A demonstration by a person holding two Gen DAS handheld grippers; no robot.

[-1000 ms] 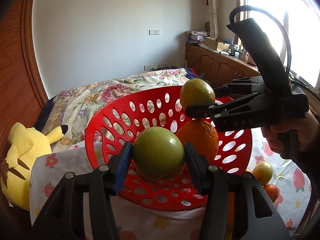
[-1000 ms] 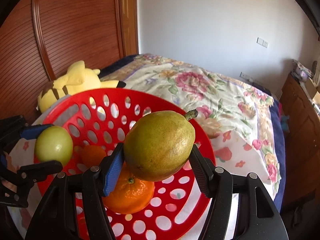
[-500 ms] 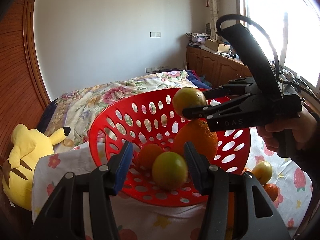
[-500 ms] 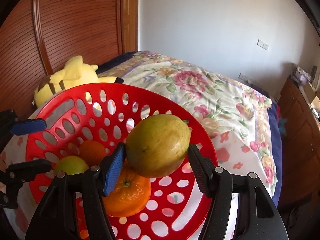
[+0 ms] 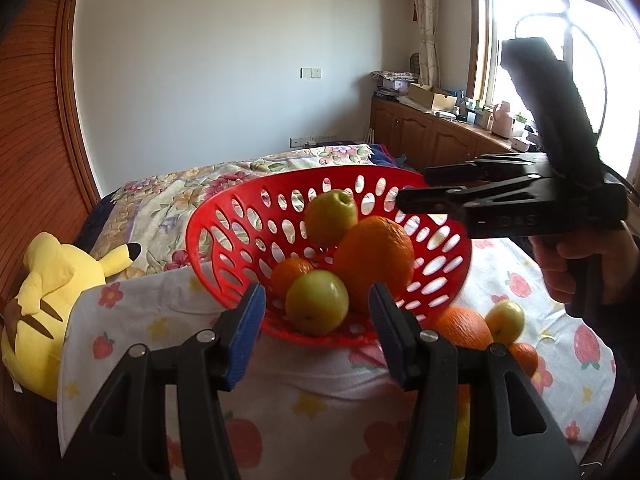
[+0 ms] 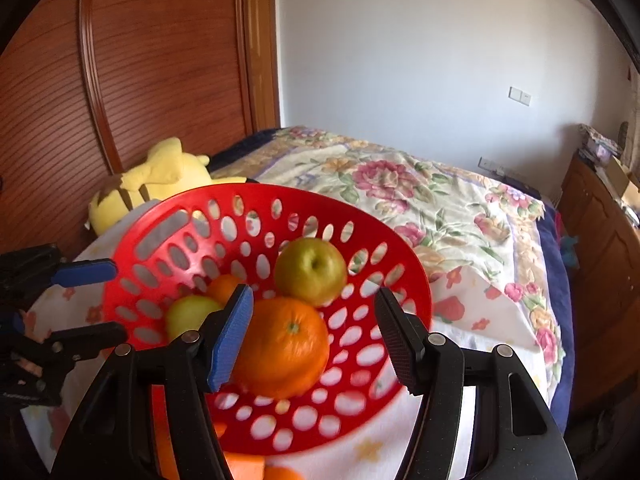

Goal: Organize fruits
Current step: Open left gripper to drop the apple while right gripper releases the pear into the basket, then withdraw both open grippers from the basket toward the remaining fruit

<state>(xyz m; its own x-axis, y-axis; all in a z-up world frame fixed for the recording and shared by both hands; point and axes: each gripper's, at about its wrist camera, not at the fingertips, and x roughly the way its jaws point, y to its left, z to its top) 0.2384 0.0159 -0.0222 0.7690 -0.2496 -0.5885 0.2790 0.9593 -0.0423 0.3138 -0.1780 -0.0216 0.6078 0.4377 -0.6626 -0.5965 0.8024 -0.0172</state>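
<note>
Pear [image 6: 311, 277] now in basket [image 6: 168, 224].

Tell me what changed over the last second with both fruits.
Both were let go. The left hand-held gripper dropped its green apple into the red basket; the right hand-held gripper released its pear, now beside the large orange. Both grippers drew back, open. Basket, oranges and yellow plush toy stayed.

Counter [image 5: 320, 400]: covered by a white cloth printed with strawberries and flowers.
Middle of counter: red perforated basket [image 5: 224, 240].
Near right edge: loose orange [image 5: 464, 322], small yellow-green fruit [image 5: 505, 316] and a smaller orange [image 5: 524, 358], touching together.
Far-left corner: yellow plush toy [image 5: 44, 292] just beside it.
</note>
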